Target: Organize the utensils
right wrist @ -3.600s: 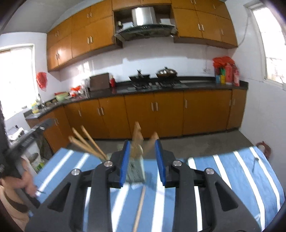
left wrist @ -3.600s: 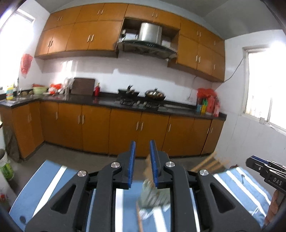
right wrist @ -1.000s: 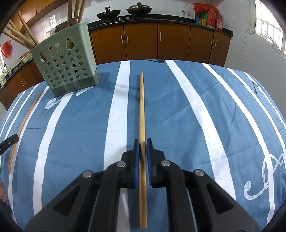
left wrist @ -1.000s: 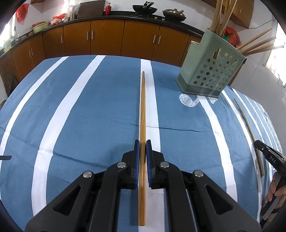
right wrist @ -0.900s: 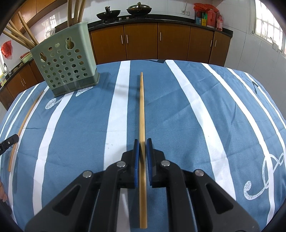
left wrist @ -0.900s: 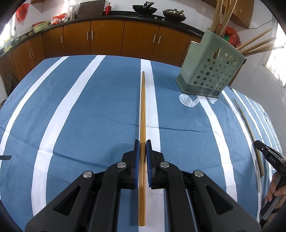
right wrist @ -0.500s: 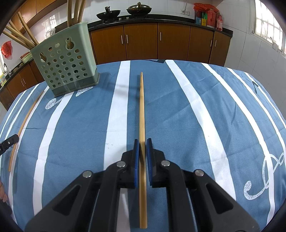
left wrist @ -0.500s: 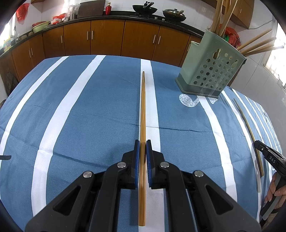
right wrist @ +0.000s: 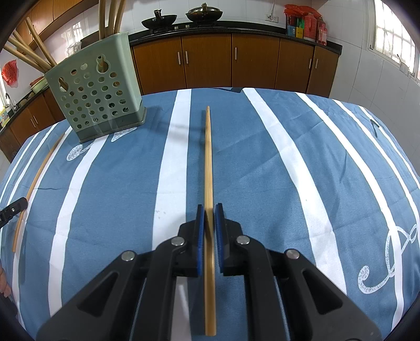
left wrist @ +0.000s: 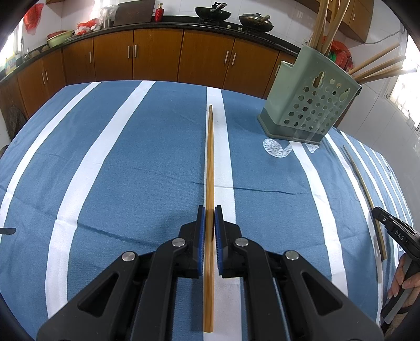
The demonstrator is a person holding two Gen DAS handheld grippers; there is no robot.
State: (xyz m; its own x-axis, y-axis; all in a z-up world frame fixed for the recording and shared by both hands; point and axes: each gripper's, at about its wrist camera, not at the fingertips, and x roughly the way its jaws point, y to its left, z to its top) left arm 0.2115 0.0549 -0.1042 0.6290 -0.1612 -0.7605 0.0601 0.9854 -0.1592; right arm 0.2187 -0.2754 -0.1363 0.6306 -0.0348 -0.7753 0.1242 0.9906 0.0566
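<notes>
I have my left hand-held gripper [left wrist: 209, 209] clamped on one chopstick [left wrist: 209, 157], my right hand-held gripper [right wrist: 209, 208] on another chopstick [right wrist: 208, 157]; the green holder [left wrist: 307, 105] sits at two o'clock.

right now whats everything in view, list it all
chopstick: 1, tan bamboo, clamped in the left gripper, lying along a white stripe
chopstick: 1, tan bamboo, clamped in the right gripper
holder: 1, pale green with round holes, upright on the cloth, more tan sticks poking out the top
cloth: 1, blue with white stripes, covers the table
cabinets: a row, orange-brown, behind the table under a black counter
woks: 2, dark, on the stove
bottles: a few, red and green, at the counter's end
left gripper: 1, black with blue pads, shut
right gripper: 1, black with blue pads, shut
hand: 1, grips the right gripper's handle
</notes>
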